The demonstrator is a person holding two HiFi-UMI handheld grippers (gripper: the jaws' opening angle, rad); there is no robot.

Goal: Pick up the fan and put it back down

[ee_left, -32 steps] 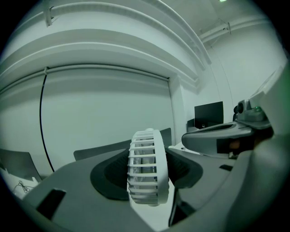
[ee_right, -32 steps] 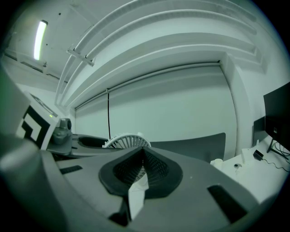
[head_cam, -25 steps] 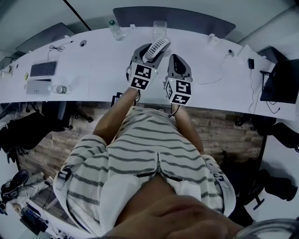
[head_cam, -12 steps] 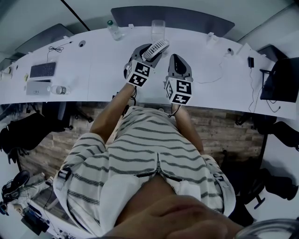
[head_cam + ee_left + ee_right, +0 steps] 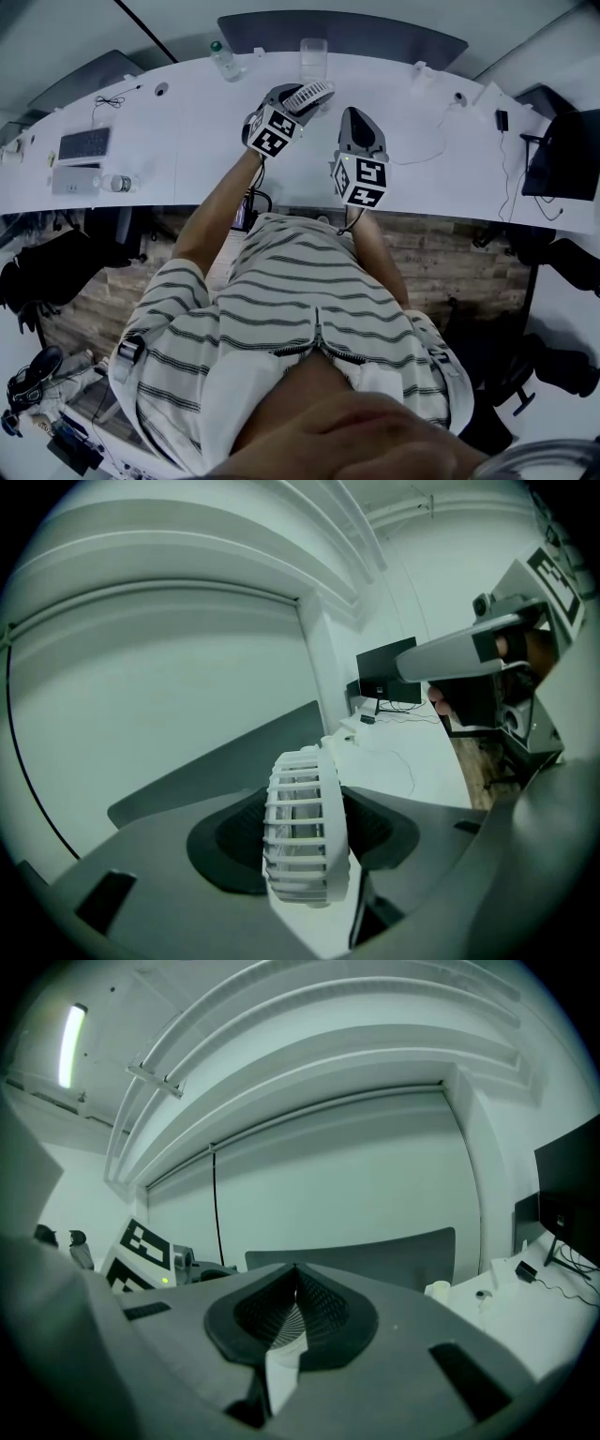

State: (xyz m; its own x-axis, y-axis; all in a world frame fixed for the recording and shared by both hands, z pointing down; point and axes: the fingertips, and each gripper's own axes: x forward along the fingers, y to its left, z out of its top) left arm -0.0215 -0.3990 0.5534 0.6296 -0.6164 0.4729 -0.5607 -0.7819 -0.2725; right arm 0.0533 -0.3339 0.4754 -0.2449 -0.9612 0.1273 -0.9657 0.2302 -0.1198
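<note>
A small white fan (image 5: 310, 96) with a slatted grille is held over the white desk (image 5: 187, 141), and my left gripper (image 5: 286, 101) is shut on it. In the left gripper view the fan (image 5: 305, 836) stands edge-on between the two dark pads, its grille facing left. My right gripper (image 5: 360, 120) hovers just to the right of the fan, empty. Its pads meet in the right gripper view (image 5: 295, 1302), so it is shut. The right gripper (image 5: 469, 653) also shows at the upper right of the left gripper view.
A water bottle (image 5: 223, 58) and a clear cup (image 5: 313, 54) stand at the desk's far edge before a dark partition (image 5: 347, 33). A keyboard (image 5: 82, 143) lies at the left. A cable (image 5: 427, 155) and a monitor (image 5: 562, 159) are at the right.
My left gripper has carried the fan farther out over the desk and a little left, rolling so the fan lies flatter. The right gripper has stayed where it was.
</note>
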